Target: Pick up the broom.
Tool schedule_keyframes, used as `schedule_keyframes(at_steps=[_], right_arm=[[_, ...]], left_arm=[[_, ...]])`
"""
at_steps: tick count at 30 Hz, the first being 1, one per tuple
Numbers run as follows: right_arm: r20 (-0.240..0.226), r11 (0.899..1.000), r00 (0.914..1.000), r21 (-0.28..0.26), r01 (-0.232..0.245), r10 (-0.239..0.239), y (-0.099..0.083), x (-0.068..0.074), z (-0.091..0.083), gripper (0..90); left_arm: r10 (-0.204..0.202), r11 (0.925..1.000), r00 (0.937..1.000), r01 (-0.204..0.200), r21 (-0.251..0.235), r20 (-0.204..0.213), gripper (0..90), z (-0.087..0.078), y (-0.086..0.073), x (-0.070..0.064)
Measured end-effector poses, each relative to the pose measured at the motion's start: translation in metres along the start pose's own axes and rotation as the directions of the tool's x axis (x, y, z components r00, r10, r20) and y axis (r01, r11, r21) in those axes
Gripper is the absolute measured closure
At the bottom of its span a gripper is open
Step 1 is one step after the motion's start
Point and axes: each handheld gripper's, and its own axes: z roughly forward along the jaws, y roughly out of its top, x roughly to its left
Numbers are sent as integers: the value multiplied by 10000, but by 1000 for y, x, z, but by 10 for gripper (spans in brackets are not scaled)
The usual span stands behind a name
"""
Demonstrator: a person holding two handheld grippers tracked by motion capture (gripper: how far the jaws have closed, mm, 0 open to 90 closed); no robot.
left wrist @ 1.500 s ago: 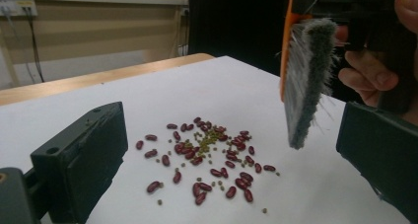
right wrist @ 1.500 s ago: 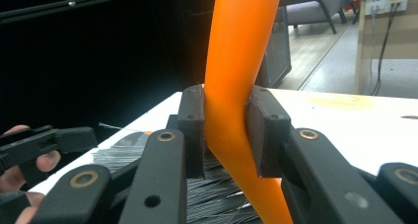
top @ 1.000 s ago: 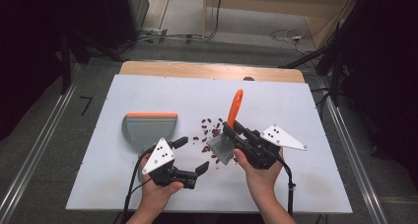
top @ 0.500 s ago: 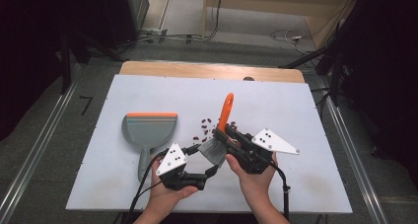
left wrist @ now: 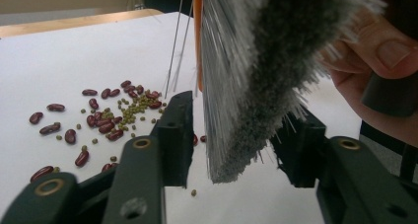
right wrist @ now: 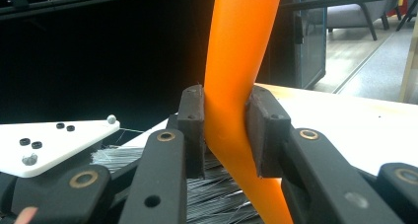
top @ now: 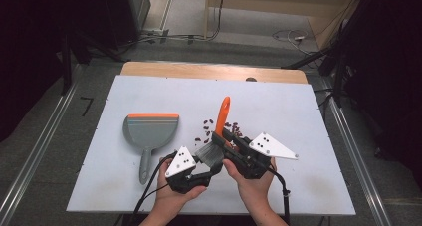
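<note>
Near the front edge of the worktop [top: 149,86], at its middle, you are clamping the orange handle of the brush [top: 222,117] in your right gripper [top: 225,140], both pads pressed against it. A second ago your left gripper [top: 211,169] was sitting apart from the brush, nearer the front left; now you are bringing it in under the grey bristles [left wrist: 256,76], jaws spread wide on either side of them and not gripping. The brush itself is standing lower and closer to you than before, handle tilted up toward the far edge. Beans [top: 219,129], dark red ones mixed with small green ones, are lying scattered just beyond the bristles. The grey dustpan [top: 149,134] with its orange lip is resting flat toward the left edge, well clear of both grippers.
</note>
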Motion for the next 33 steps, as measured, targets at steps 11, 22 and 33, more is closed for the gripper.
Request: schedule_keyframes(at_steps=[11, 22, 33], right_arm=[[-51, 9999, 9999, -49, 147, -148, 0, 4, 0, 690], [-238, 9997, 9996, 219, 136, -131, 1, 1, 2, 680], [-2138, 9896, 9731, 949, 1080, -857, 13, -21, -1, 533]], left_arm=[[-89, 9999, 9999, 88, -117, -69, 794, -3, 2, 2], [98, 9995, 9999, -94, 294, -137, 853, -6, 5, 5], [-22, 9998, 9972, 7, 207, 751, 856, -30, 15, 36]])
